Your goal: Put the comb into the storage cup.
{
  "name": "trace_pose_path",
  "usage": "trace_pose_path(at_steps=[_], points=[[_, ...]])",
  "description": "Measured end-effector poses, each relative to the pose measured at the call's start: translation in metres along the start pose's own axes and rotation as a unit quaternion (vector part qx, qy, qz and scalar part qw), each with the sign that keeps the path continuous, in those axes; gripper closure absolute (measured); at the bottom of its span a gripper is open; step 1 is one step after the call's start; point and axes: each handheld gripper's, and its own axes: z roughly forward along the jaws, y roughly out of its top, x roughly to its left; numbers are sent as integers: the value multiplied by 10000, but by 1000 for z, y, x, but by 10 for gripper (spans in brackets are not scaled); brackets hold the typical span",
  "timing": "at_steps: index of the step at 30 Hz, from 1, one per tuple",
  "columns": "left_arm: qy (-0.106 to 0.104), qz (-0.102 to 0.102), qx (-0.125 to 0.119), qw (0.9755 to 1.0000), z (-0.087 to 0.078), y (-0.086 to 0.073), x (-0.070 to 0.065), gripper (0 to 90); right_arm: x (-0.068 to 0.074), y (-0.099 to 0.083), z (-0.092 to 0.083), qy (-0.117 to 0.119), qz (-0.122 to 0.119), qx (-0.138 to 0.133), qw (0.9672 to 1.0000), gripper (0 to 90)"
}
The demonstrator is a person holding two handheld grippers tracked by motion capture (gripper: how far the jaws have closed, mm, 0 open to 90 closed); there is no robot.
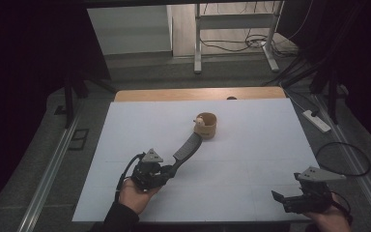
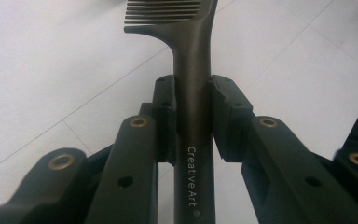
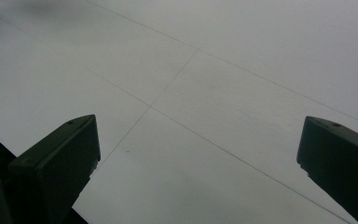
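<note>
A dark hairbrush [image 1: 186,150] reaches from my left gripper [image 1: 169,170] up and to the right, with its head next to a small tan cup [image 1: 206,125] in the middle of the white table [image 1: 251,145]. In the left gripper view both jaws press on the brush's handle [image 2: 193,116], printed "Creative Art", and its bristles [image 2: 163,10] show at the top. My right gripper [image 1: 282,200] hovers at the table's front right corner. Its jaws stand wide apart over the bare tabletop [image 3: 200,70] with nothing between them.
A small pale object [image 1: 200,120] sits at the cup's rim. A wooden strip [image 1: 198,93] borders the table's far edge. Beyond it stand a metal frame [image 1: 234,34] and floor cables. A power strip [image 1: 317,121] lies right of the table.
</note>
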Motion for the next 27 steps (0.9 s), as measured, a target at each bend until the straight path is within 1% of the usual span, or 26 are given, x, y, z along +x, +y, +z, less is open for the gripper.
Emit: trace_pose_path(at_steps=[7, 10, 13, 18, 22, 24, 27], points=[[43, -6, -120, 9999, -9, -3, -4, 721, 0, 1, 0, -9, -59, -46, 10000, 0], [36, -17, -164, 9999, -13, -6, -7, 721, 1, 1, 0, -16, -185, -104, 9998, 0], [47, -14, -210, 9998, -16, -8, -9, 721, 2, 2, 0, -8, -262, -170, 9995, 0], [74, 5, -313, 9995, -21, -11, -14, 721, 3, 4, 0, -1, -280, -274, 9992, 0], [88, 27, -402, 9991, -24, -13, -18, 721, 5, 6, 0, 23, -354, -341, 9988, 0], [80, 49, -396, 9992, -24, -14, -19, 721, 5, 8, 1, 32, -383, -334, 9987, 0], [74, 73, -402, 9991, -24, -15, -23, 721, 6, 10, 2, 61, -346, -306, 9989, 0]])
